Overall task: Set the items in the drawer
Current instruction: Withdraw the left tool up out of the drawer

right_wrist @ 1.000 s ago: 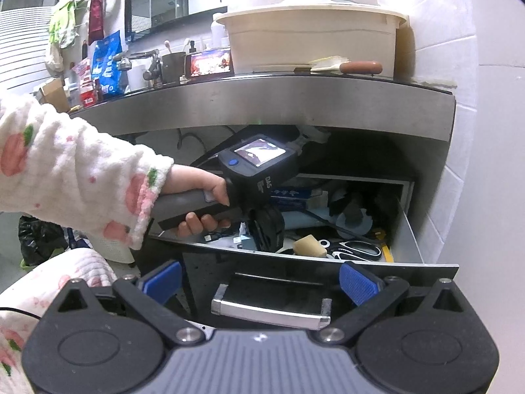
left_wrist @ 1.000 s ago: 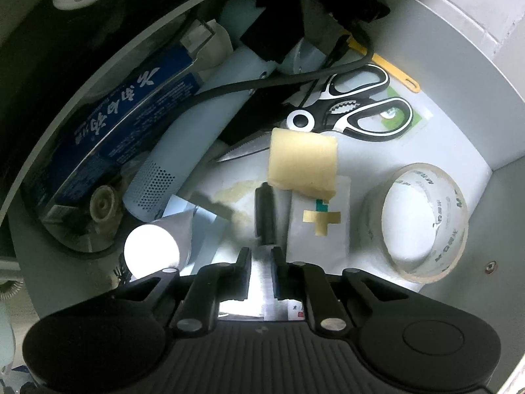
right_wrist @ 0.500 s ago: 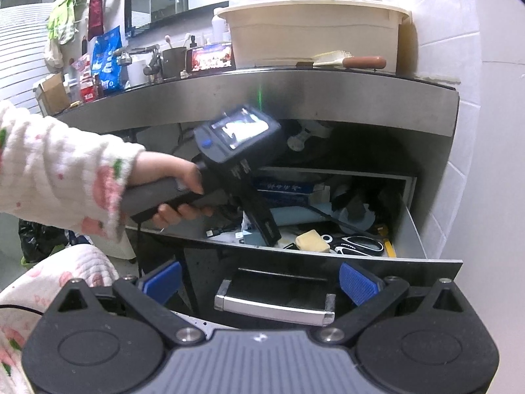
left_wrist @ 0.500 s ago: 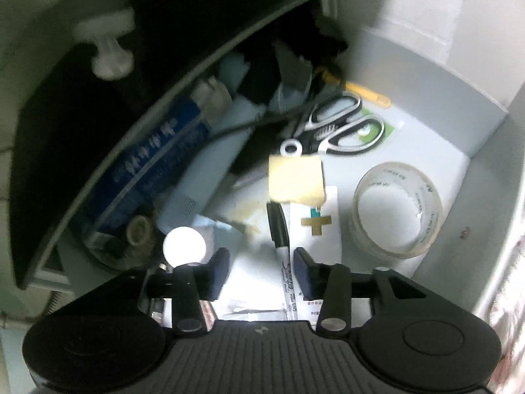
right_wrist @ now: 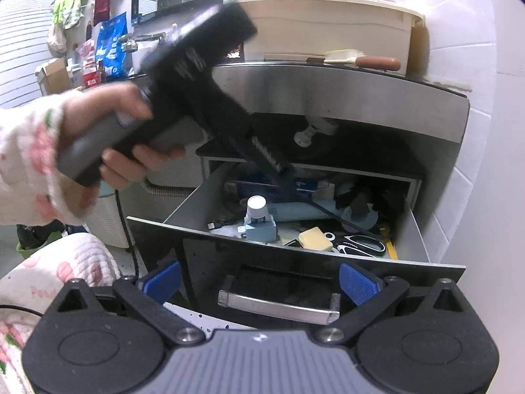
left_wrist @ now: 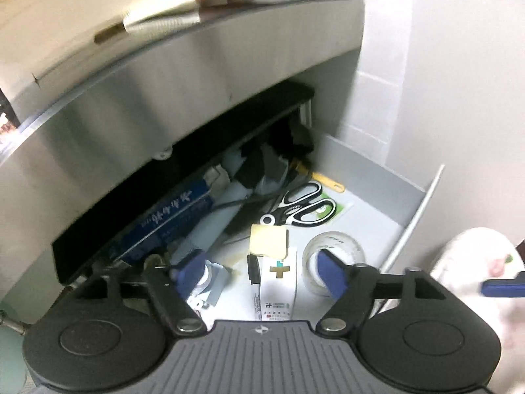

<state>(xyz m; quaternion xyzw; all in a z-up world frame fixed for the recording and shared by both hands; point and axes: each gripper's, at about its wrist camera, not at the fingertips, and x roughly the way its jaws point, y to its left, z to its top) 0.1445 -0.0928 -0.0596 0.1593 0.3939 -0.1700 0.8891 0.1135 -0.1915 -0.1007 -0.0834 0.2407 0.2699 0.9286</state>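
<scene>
1. Left wrist view: a second ago the left gripper point(left_wrist: 259, 271) was clamped on the black marker point(left_wrist: 255, 282) low inside the drawer point(left_wrist: 407, 197); now its blue pads stand wide apart and empty, raised above the opening. The marker lies on the drawer floor, touching the white packet point(left_wrist: 279, 282) and just below the yellow sponge point(left_wrist: 268, 239). By my reading, that item is placed. It is a slim black pen with a printed white barrel. The scissors point(left_wrist: 303, 207) and the tape roll point(left_wrist: 334, 249) lie near it.

2. Right wrist view: the right gripper point(right_wrist: 259, 280) hangs before the drawer's steel handle point(right_wrist: 279, 307), fingers spread wide, holding nothing. The left gripper point(right_wrist: 279, 164) has lifted out, blurred with motion. The marker is hidden behind the drawer front point(right_wrist: 295, 262). The drawer is open, so closing it may remain.
</scene>
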